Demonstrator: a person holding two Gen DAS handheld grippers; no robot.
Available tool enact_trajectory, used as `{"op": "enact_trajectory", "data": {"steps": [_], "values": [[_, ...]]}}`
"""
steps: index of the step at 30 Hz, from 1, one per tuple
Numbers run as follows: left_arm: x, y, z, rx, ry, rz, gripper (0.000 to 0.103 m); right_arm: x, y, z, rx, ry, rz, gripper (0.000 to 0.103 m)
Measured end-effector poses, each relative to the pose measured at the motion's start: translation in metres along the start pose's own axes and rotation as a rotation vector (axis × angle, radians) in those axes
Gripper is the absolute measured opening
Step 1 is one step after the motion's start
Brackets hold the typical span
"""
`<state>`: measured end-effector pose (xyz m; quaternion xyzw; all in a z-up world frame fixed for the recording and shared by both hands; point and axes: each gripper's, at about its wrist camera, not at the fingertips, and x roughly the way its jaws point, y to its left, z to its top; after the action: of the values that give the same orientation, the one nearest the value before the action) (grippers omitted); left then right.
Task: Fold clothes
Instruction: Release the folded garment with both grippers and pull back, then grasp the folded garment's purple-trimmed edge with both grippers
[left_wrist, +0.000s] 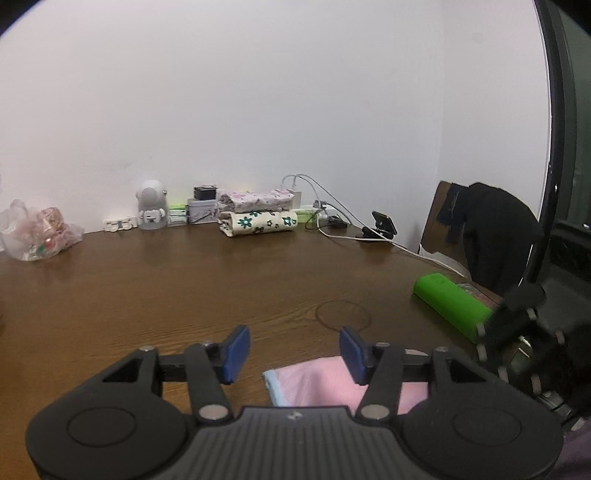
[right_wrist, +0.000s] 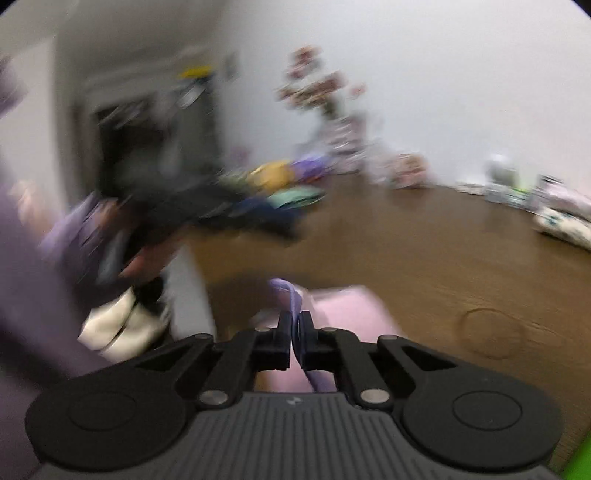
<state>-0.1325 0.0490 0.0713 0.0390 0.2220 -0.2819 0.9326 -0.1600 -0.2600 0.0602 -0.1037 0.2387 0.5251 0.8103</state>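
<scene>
While the right gripper (right_wrist: 295, 332) has its fingers pinched nearly closed on a lilac edge of the pink garment (right_wrist: 347, 310), the left gripper (left_wrist: 293, 350) sits with fingers spread wide and empty just above that same cloth (left_wrist: 317, 384) at the near edge of the brown surface (left_wrist: 184, 280). Right view is motion-blurred, so grip depth can't be confirmed; thin bite plus a fast swing could slip the hem out. With nothing pinning it, the cloth could drag toward the green roll (left_wrist: 452, 302).
</scene>
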Motion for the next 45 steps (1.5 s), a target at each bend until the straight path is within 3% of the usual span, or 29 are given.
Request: {"op": "enact_trajectory", "data": {"steps": [1, 3, 5, 6, 11, 13, 15, 17, 19, 20, 21, 24, 28, 34, 38, 45], "values": [[0.006, -0.002, 0.0, 0.01, 0.01, -0.005, 0.059, 0.005, 0.004, -0.004, -0.019, 0.059, -0.002, 0.006], [0.018, -0.011, -0.006, 0.04, 0.057, -0.023, 0.06, 0.011, 0.009, -0.013, -0.046, 0.146, -0.068, 0.025], [0.029, -0.017, -0.016, 0.078, 0.12, -0.029, 0.059, 0.0, 0.01, -0.016, -0.015, 0.118, -0.1, 0.045], [0.031, -0.018, -0.022, 0.083, 0.14, -0.032, 0.059, -0.008, 0.011, -0.016, 0.001, 0.086, -0.109, 0.048], [0.029, -0.012, -0.041, -0.005, 0.173, -0.044, 0.059, -0.025, 0.003, -0.011, 0.101, -0.056, -0.155, 0.049], [0.024, -0.009, -0.044, -0.021, 0.163, -0.023, 0.06, -0.006, -0.007, -0.009, 0.155, -0.03, -0.21, 0.049], [0.02, -0.002, -0.044, -0.045, 0.152, 0.015, 0.06, 0.019, -0.01, -0.008, 0.14, 0.056, -0.29, 0.05], [0.014, 0.003, -0.041, -0.081, 0.146, 0.013, 0.06, 0.028, -0.006, -0.008, 0.11, 0.056, -0.329, 0.053], [0.007, 0.005, -0.038, -0.104, 0.119, -0.015, 0.068, 0.026, -0.008, -0.005, 0.128, 0.027, -0.345, 0.058], [0.004, 0.005, -0.036, -0.109, 0.105, -0.032, 0.077, 0.023, -0.01, -0.005, 0.138, 0.016, -0.354, 0.059], [0.004, 0.002, -0.037, -0.096, 0.097, -0.04, 0.081, 0.02, -0.012, -0.005, 0.147, 0.008, -0.361, 0.059], [0.008, -0.011, -0.043, -0.036, 0.113, -0.071, 0.08, 0.017, -0.013, -0.005, 0.152, 0.004, -0.373, 0.065], [0.02, -0.023, -0.054, 0.038, 0.181, -0.044, 0.079, 0.019, -0.007, -0.006, 0.137, 0.019, -0.381, 0.069], [0.014, -0.016, -0.059, -0.022, 0.203, -0.075, 0.076, 0.021, 0.002, -0.007, 0.115, 0.041, -0.392, 0.071], [0.001, -0.003, -0.05, -0.078, 0.151, -0.128, 0.077, 0.014, 0.001, -0.007, 0.178, 0.033, -0.377, 0.072], [0.019, 0.001, -0.054, -0.082, 0.206, -0.11, 0.076, 0.021, 0.006, -0.018, 0.24, 0.079, -0.398, 0.071]]}}
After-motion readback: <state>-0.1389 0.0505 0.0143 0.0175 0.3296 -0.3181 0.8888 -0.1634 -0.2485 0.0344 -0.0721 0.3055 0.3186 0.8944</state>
